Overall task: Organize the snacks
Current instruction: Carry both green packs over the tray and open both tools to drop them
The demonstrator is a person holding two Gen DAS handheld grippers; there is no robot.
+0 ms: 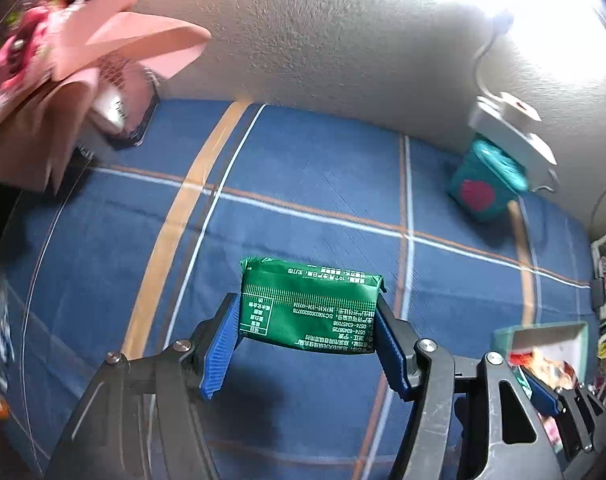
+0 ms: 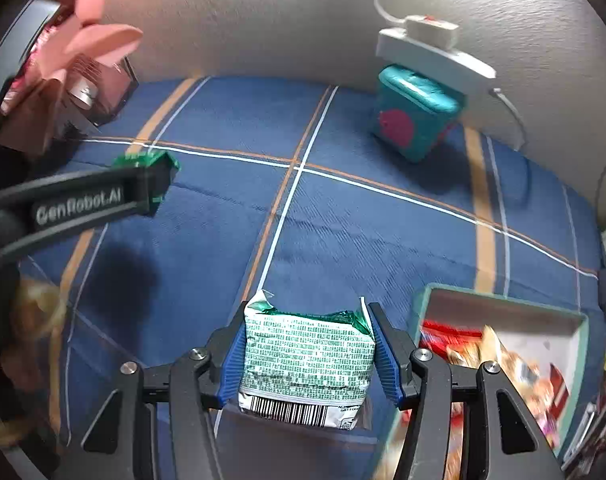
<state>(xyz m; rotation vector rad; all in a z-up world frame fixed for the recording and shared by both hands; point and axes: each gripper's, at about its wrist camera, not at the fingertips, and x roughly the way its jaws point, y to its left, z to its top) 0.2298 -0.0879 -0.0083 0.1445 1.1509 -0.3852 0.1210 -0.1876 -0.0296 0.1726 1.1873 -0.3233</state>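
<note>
My left gripper (image 1: 307, 316) is shut on a dark green snack packet (image 1: 311, 304) and holds it above the blue plaid cloth (image 1: 303, 200). My right gripper (image 2: 307, 352) is shut on a white-and-green snack packet (image 2: 307, 360) with a barcode, also above the cloth. The left gripper with its green packet (image 2: 159, 176) shows at the left of the right wrist view. A teal-rimmed white tray (image 2: 503, 308) holding several snacks sits at the lower right; it also shows in the left wrist view (image 1: 543, 332).
A teal box with a pink mark (image 2: 415, 116) stands at the back right under a white power strip (image 2: 431, 48). A pink-ribboned gift bag (image 1: 63, 60) and a dark container (image 2: 103, 88) stand at the back left. A grey wall lies behind.
</note>
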